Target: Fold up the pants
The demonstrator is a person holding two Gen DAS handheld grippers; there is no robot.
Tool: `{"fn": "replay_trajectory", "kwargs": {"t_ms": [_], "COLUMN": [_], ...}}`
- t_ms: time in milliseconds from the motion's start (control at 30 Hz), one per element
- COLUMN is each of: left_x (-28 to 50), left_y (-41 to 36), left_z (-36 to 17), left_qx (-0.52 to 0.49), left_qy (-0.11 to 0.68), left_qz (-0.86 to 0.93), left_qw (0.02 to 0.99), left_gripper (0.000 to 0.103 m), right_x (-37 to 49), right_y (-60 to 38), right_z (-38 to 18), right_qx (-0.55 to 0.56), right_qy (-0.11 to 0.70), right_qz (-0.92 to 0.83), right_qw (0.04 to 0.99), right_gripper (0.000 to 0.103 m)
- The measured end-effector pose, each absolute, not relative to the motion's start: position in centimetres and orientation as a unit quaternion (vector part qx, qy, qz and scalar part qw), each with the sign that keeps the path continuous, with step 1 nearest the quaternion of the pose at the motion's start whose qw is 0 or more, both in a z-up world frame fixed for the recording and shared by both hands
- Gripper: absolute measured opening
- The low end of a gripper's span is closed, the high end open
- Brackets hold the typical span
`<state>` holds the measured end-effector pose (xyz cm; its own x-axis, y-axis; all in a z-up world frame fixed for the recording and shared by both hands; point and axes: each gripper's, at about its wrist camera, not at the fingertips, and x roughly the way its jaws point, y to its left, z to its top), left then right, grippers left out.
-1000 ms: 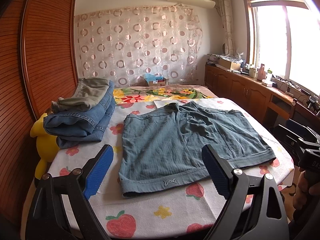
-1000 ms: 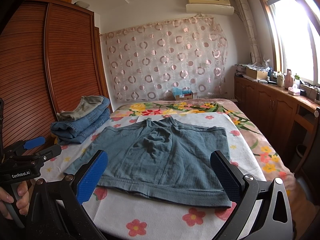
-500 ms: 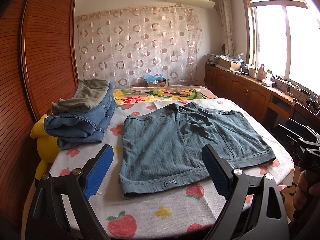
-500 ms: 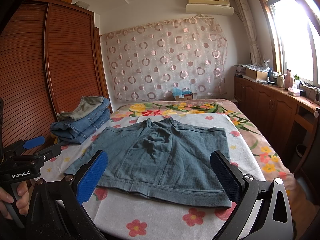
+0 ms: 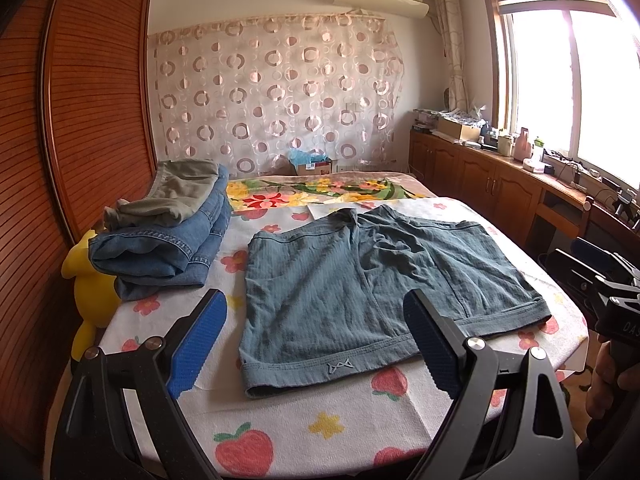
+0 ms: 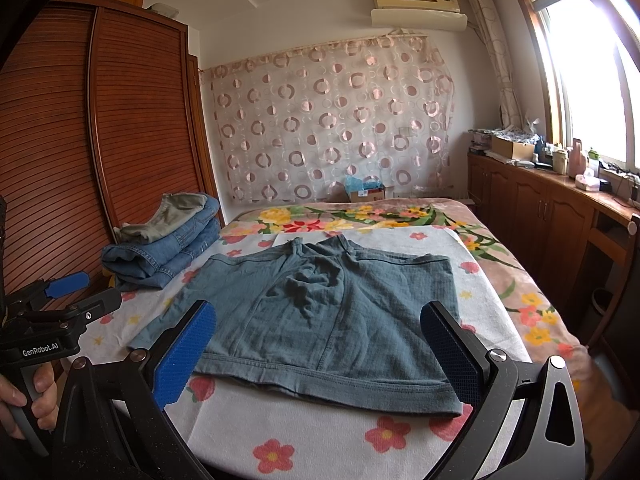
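Blue-grey shorts (image 5: 360, 284) lie spread flat on the flowered bed sheet (image 5: 304, 412), waistband toward me; they also fill the middle of the right wrist view as shorts (image 6: 332, 312). My left gripper (image 5: 316, 344) hovers open over the near waistband, nothing between its blue pads. My right gripper (image 6: 320, 352) is open too, above the near hem on the shorts' right side. Each gripper shows in the other's view: the right gripper (image 5: 600, 292) at the right edge, the left gripper (image 6: 60, 300) at the left edge.
A stack of folded jeans and a grey-green garment (image 5: 168, 236) sits left of the shorts. A yellow plush toy (image 5: 90, 284) leans at the bed's left edge by the wooden wardrobe (image 5: 80, 120). Wooden cabinets (image 5: 500, 188) run under the window at the right.
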<state>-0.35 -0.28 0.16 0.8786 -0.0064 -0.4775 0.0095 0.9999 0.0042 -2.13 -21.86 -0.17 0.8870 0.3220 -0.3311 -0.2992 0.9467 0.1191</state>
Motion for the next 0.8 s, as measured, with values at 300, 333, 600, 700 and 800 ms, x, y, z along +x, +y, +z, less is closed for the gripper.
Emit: {"fn": "replay_trajectory", "kwargs": {"t_ms": [300,333,600,700,800], "left_x": [0.2,0.2,0.3,0.9,1.6], "left_y": [-0.2,-0.2,-1.2,-1.4,-1.2], "left_z": [-0.2,-0.2,0.8,0.5,0.1], "left_qx": [0.004,0.004,0.001,0.002,0.002], "left_qy": [0.248,0.247,0.252,0.260,0.259], "left_qz": [-0.005,-0.006,-0.014,-0.026,-0.042], "left_qw": [0.969,0.969,0.968,0.965,0.965], "left_gripper": [0.091,0.091,0.091,0.091,0.091], "right_x": [-2.1,-2.1,-2.2,-2.0,-1.9], "right_y": [-21.9,-21.9,-21.9,-22.1,-22.2], "right_z": [-0.2,-0.2,-0.2,-0.3,-0.4], "right_qx": [0.032,0.033,0.034,0.036,0.036], "right_qy": [0.176,0.176,0.179,0.180,0.181], "right_qz": [0.160,0.160,0.160,0.158,0.155], "right_qw": [0.971,0.971,0.970,0.970,0.970], "right_gripper": [0.102,0.102,0.102,0.102,0.102]}}
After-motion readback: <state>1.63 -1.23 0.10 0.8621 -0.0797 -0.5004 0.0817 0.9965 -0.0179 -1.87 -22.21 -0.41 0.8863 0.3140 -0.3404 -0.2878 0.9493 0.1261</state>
